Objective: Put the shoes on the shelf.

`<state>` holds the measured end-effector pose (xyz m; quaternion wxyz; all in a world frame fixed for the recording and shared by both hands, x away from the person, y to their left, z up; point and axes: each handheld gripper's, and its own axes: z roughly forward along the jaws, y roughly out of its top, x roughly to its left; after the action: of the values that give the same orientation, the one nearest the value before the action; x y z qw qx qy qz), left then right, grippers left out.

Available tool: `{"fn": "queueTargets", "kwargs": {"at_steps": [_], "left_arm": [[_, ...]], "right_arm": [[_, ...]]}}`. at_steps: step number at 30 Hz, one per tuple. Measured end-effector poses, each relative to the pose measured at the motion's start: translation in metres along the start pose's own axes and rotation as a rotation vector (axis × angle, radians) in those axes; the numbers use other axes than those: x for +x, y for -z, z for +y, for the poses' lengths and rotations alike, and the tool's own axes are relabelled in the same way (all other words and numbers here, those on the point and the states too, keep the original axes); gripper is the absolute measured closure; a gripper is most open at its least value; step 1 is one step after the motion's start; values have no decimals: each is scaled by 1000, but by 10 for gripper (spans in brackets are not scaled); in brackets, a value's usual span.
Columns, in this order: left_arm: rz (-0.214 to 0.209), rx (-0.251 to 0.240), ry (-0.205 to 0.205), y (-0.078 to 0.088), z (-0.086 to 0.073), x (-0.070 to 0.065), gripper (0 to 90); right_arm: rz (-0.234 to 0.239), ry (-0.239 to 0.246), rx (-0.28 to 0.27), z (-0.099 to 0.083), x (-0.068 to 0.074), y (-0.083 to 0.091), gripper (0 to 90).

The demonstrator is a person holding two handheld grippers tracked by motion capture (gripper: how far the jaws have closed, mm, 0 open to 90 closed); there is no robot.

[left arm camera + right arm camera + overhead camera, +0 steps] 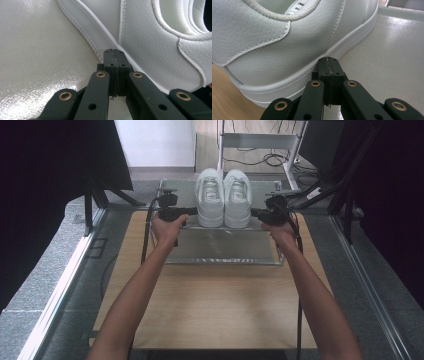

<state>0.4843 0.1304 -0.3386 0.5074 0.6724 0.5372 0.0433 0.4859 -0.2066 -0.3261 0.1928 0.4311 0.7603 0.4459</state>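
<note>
A pair of white sneakers stands side by side on a shiny grey mat [220, 245] at the table's far side: the left sneaker [209, 197] and the right sneaker [237, 197], heels toward the person. My left gripper [192, 211] is shut, and its tips rest against the outer side of the left sneaker [155, 37] near the sole. My right gripper [255, 212] is shut too, with its tips against the sole edge of the right sneaker [274, 45]. Both pairs of jaws are pressed together with nothing between them [113, 53] [327, 61].
The mat lies on a light wooden table [215, 305]. A metal frame with cables [260, 142] stands behind the shoes. Dark curtains hang at both sides, and rails run along the floor left and right of the table.
</note>
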Motion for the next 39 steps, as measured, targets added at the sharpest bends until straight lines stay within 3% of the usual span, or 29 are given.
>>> {"fn": "queueTargets", "kwargs": {"at_steps": [4, 11, 13, 18, 19, 21, 23, 28, 32, 33, 34, 35, 37, 39], "left_arm": [[3, -3, 0, 0, 0, 0, 897], [-35, -1, 53, -1, 0, 8, 864], [-37, -5, 50, -1, 2, 9, 850], [-30, -31, 36, 2, 1, 10, 749], [-23, -42, 34, 4, 0, 10, 714], [12, -45, -11, 8, -1, 6, 688], [49, -66, -81, 19, -4, -1, 604], [27, -95, -98, 35, -9, -7, 520], [14, -118, -135, 51, -17, -15, 488], [26, -123, -174, 57, -23, -19, 465], [26, -123, -174, 57, -23, -19, 457], [24, -122, -206, 62, -32, -22, 450], [14, -118, -212, 63, -37, -23, 438], [-6, -112, -225, 66, -52, -22, 438]], "right_arm": [[-17, 5, -8, 0, 3, -1, 900], [-14, 7, -21, -3, 1, 0, 888], [-56, 44, -45, -6, 5, 0, 858], [-80, 45, -70, -11, 5, 1, 789], [-90, 39, -77, -14, 4, 3, 727], [-96, 38, -80, -15, 4, 4, 702], [-127, 51, -103, -18, 6, 11, 584], [-114, 43, -130, -21, 12, 21, 538], [-110, 71, -149, -26, 22, 32, 514], [-100, 72, -156, -29, 26, 37, 508], [-92, 69, -161, -32, 28, 41, 505], [-79, 61, -164, -34, 29, 44, 502], [-51, 44, -169, -41, 31, 51, 496], [-30, 35, -179, -50, 32, 57, 494]]}}
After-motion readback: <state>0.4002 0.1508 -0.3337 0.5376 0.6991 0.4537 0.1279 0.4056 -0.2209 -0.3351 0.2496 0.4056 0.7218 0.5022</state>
